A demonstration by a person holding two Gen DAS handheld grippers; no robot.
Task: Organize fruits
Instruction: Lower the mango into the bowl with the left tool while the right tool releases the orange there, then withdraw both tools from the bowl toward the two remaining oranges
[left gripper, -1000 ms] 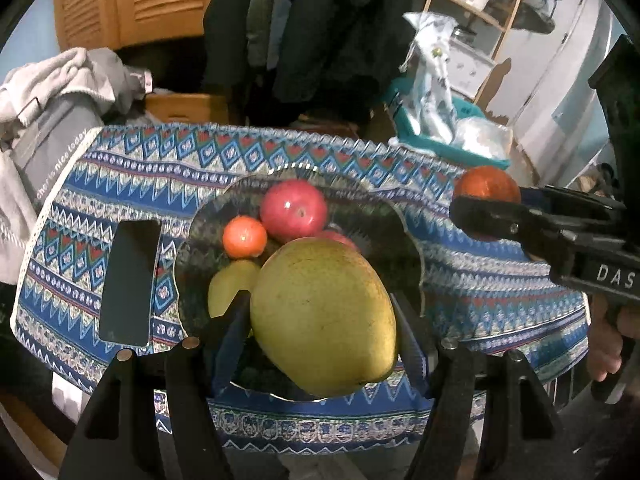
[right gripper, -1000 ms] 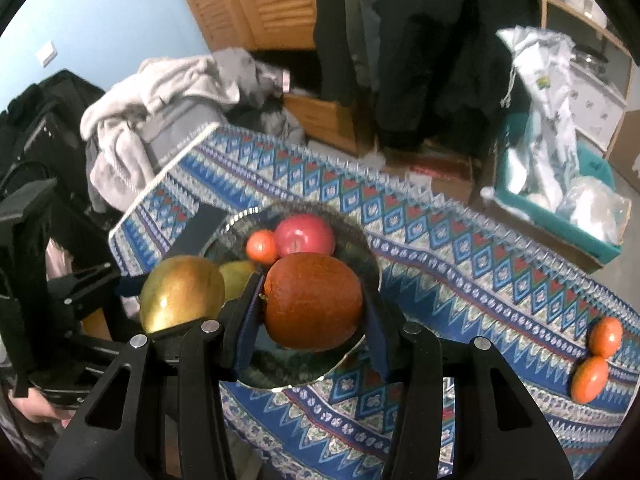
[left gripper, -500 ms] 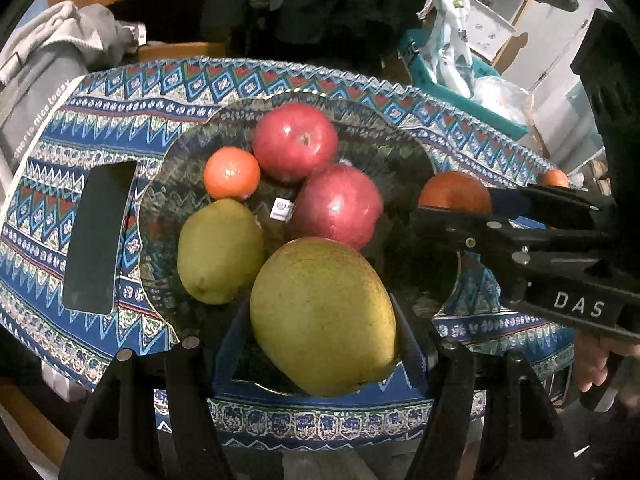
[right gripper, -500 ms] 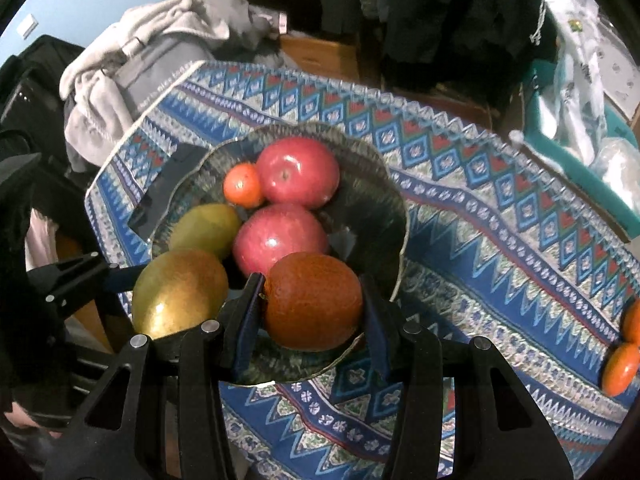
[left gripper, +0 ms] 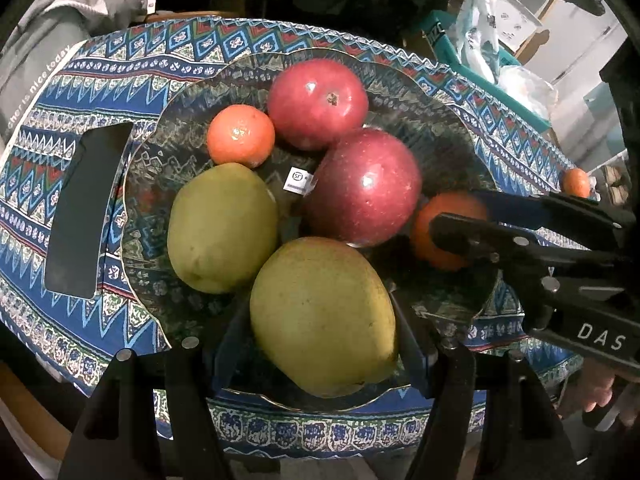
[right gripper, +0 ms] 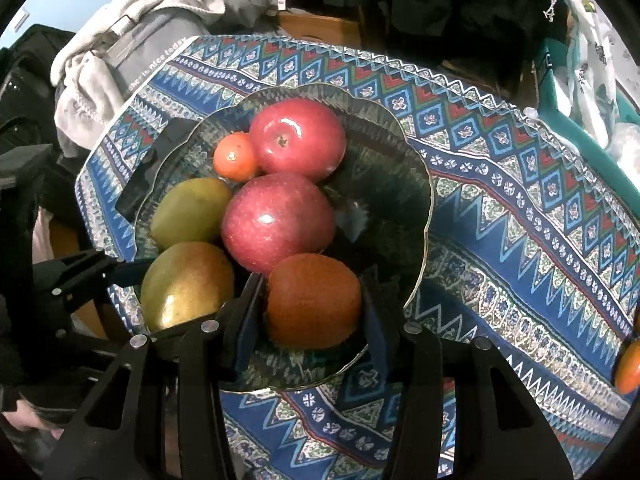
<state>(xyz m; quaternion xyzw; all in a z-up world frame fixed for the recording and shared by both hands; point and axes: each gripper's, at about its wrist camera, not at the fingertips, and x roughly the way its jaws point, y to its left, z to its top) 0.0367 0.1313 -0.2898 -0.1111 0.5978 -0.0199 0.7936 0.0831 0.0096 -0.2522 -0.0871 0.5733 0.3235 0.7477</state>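
1. Step: placing two fruits in bowl [left gripper: 400, 68], judged from both hanging low over it.
2. Left gripper [left gripper: 320, 320] clamped on mango [left gripper: 324, 316], over near rim.
3. Right gripper [right gripper: 312, 304] clamped on orange [right gripper: 314, 300], beside apple [right gripper: 278, 226].
4. Next: set down, release, avoid nudging apple; loose tangerine [right gripper: 628, 368] left on cloth [right gripper: 520, 240].

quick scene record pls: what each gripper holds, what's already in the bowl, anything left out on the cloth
left gripper: shut on green mango, over near rim of bowl
right gripper: shut on orange-brown fruit, over bowl
in bowl: two red apples, small orange, second green mango
on cloth: black phone; loose orange fruit at far right edge
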